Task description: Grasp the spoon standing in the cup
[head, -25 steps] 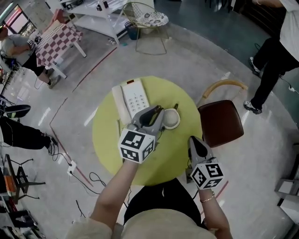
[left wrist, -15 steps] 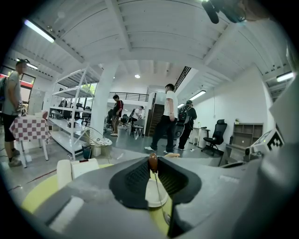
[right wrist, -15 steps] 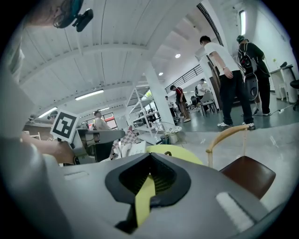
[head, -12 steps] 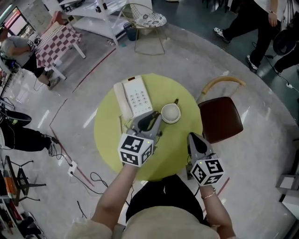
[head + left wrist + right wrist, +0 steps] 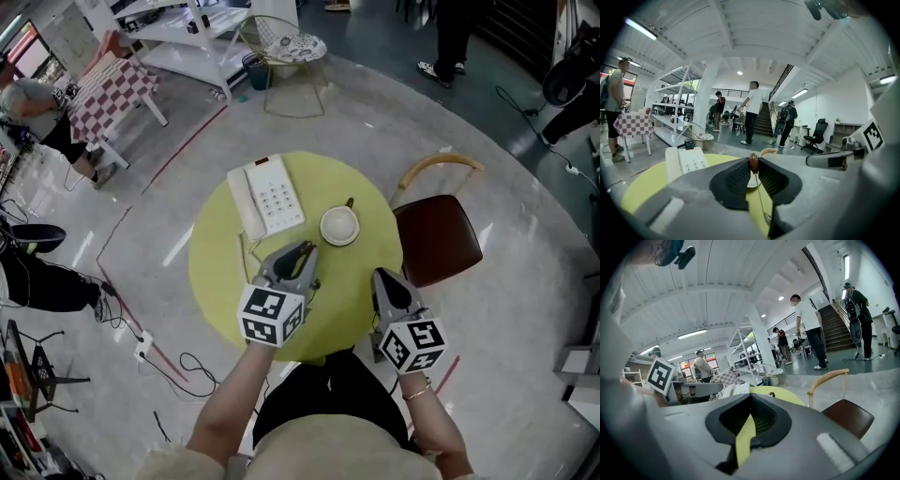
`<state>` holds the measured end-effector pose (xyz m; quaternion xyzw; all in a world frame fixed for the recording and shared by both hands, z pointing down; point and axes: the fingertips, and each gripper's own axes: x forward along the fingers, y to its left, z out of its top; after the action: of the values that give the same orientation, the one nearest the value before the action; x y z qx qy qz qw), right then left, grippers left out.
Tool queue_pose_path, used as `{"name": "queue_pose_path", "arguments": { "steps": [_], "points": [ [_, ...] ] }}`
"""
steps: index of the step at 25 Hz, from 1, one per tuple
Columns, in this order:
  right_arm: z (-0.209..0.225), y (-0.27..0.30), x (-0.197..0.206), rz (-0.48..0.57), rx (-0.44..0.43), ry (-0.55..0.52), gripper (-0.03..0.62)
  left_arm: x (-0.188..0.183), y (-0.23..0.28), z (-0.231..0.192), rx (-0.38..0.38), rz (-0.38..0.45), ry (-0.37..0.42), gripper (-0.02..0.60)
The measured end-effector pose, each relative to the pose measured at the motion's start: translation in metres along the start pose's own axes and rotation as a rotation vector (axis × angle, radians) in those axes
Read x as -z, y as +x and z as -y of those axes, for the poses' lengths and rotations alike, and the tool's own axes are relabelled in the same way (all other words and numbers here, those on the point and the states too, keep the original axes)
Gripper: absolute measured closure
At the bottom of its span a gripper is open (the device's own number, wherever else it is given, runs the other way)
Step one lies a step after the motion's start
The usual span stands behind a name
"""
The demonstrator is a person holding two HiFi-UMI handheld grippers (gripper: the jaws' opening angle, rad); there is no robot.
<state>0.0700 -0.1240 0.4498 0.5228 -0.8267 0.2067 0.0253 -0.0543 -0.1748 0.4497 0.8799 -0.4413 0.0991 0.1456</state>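
Two hand-held grippers hover over the near half of a round yellow-green surface (image 5: 211,272). The left hand-held gripper (image 5: 298,255) has its jaws closed to a narrow gap on the spoon (image 5: 753,162). In the left gripper view the spoon's brown knobbed end pokes up just above the black ribbed pads, and its thin stem runs down between them towards the gripper's body, where the small bowl shows low in the gap. The spoon therefore sits in the left jaws, not in the cup (image 5: 339,226). The white cup stands on the surface right of the middle and towards the far edge, a little beyond and to the right of the left jaw tips and not touching them. A white telephone (image 5: 267,197) lies by the far-left edge, beside the cup but apart from it. The right hand-held gripper (image 5: 384,277) hangs over the near-right edge, its jaws brought together at the tips with nothing between them — only a sliver of yellow-green shows through lower down in the right gripper view. A brown-seated chair (image 5: 439,242) stands just off the right edge of the surface.
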Motion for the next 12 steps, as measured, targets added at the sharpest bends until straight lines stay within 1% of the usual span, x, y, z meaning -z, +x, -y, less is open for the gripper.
{"name": "queue_pose_path", "arguments": {
  "steps": [12],
  "points": [
    [-0.015,-0.015,0.009,0.006,0.007,-0.006,0.594,0.016,-0.021,0.007,0.008,-0.014,-0.005,0.526]
  ]
}}
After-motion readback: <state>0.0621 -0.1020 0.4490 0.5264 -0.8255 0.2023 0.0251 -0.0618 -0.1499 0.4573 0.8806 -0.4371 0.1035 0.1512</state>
